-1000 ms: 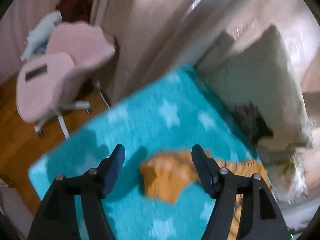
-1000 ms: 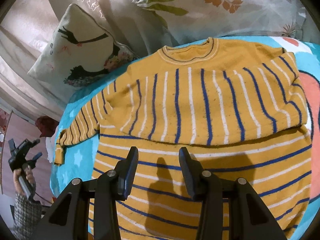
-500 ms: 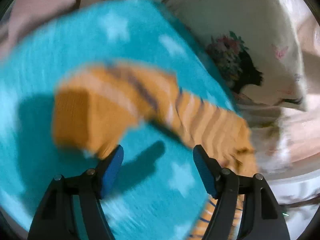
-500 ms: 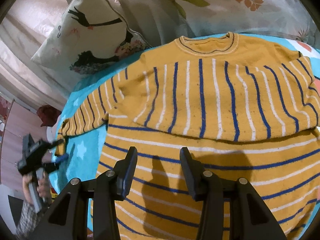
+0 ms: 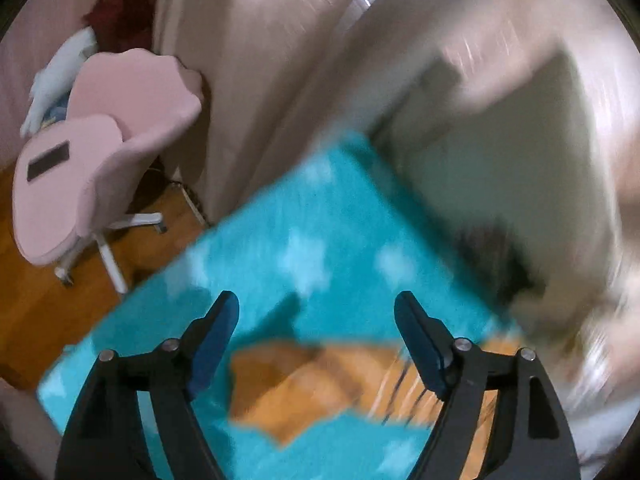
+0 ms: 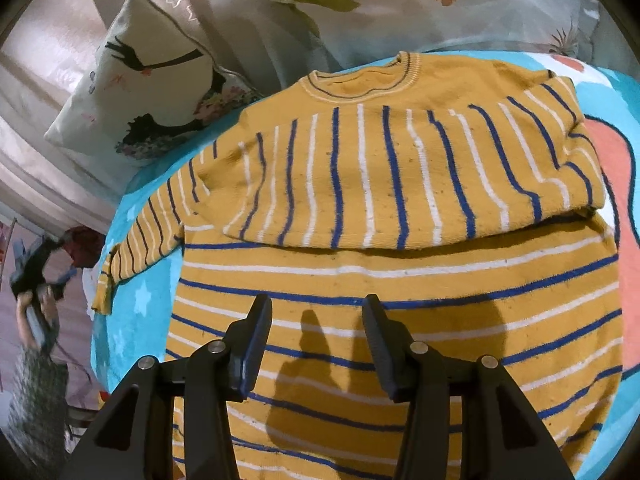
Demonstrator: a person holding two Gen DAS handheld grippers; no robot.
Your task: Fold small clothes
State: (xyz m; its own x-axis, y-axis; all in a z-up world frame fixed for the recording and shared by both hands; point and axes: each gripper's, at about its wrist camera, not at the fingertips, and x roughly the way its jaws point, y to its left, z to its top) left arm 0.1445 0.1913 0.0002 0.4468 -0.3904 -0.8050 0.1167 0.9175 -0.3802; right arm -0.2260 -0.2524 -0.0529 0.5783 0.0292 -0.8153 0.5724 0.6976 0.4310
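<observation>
Since the frame half a second earlier, the left tool (image 5: 316,320) has swung back from the sleeve end (image 5: 296,384): the cuff then filled the middle of the left wrist view, and it now lies low in that view, at 6 o'clock from the gap between the jaws, blurred by motion. The jaws of the left tool have just been opening; they stand wide apart with nothing between them, and the pads touch no cloth. The jaws of the right tool (image 6: 316,320) have also just been opening; they stand apart, hovering over the lower body of the sweater (image 6: 400,264), with nothing clamped and only their shadow on the knit. The sweater, mustard yellow with blue and white stripes, lies flat on the turquoise star-print blanket (image 6: 132,308) of the bed. Its right-hand sleeve is folded across the chest, so the stripes on that fold run up and down while those on the body run across. The collar sits at 12 o'clock in the right wrist view; the other sleeve extends toward 9 o'clock, its cuff lying on the blanket. A printed cushion (image 6: 148,92) stands at 10 o'clock from the sweater, beside a leaf-print pillow (image 6: 400,0) at 12 o'clock. In the left wrist view a pink chair (image 5: 92,160) stands on the wood floor (image 5: 48,300) at 10 o'clock, beside the curtain (image 5: 260,80).
</observation>
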